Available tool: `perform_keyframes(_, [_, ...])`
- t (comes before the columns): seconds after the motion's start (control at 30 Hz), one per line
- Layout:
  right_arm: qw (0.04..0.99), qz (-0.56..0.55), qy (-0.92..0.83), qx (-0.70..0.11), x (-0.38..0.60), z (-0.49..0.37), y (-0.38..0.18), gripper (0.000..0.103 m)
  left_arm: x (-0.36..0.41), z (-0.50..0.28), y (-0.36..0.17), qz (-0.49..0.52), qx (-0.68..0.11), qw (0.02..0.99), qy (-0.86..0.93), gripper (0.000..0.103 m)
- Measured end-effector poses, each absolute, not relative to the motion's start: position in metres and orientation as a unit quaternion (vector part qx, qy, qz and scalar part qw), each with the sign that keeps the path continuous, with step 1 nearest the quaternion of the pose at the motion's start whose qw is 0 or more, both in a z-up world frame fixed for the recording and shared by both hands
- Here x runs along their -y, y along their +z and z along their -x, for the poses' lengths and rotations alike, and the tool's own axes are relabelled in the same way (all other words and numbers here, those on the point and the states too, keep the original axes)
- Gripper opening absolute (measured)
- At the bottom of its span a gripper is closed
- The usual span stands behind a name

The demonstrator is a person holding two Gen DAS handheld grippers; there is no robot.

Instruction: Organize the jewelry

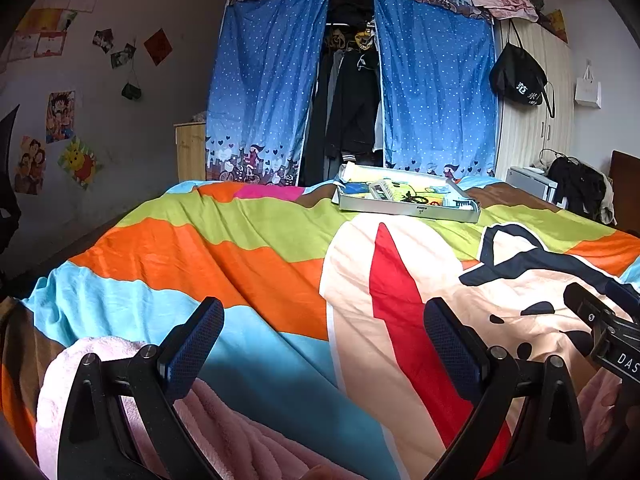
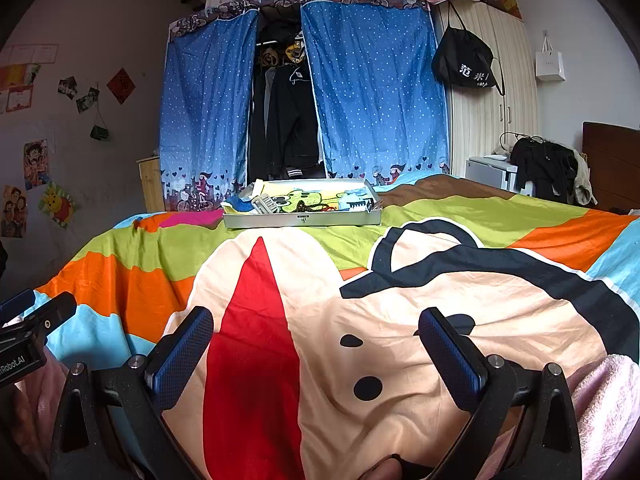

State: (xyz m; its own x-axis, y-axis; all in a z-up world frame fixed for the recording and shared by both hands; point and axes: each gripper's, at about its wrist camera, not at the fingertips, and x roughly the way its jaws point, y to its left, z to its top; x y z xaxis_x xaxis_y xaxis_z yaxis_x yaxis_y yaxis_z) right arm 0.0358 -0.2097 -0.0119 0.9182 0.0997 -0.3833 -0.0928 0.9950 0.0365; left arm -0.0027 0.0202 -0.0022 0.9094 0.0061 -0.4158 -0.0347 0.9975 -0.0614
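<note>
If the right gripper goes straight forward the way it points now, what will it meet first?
Probably the shallow box of jewelry on the bedspread; the right gripper is open and the way there looks free, though depth is unclear.

L gripper [image 1: 324, 328] jaws wide apart, nothing btwn them, low over striped bedspread [image 1: 248, 248]. Grey tray [image 1: 408, 210] w/ jewelry bits far across bed, well apart from fingers. R gripper [image 1: 604, 324] pokes in at right edge. Pink blanket [image 1: 224, 432] under L fingers. Blue curtain [image 1: 260, 88] behind.
</note>
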Motion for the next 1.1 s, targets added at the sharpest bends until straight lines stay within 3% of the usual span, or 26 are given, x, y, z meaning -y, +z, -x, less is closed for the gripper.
perform_keyframes(1.1, [0.979, -0.013, 0.045, -0.199, 0.2103, -0.0332, -0.015, 0.103, -0.0227, 0.0029, -0.0057, 0.025, -0.213, 0.977, 0.013, 0.098])
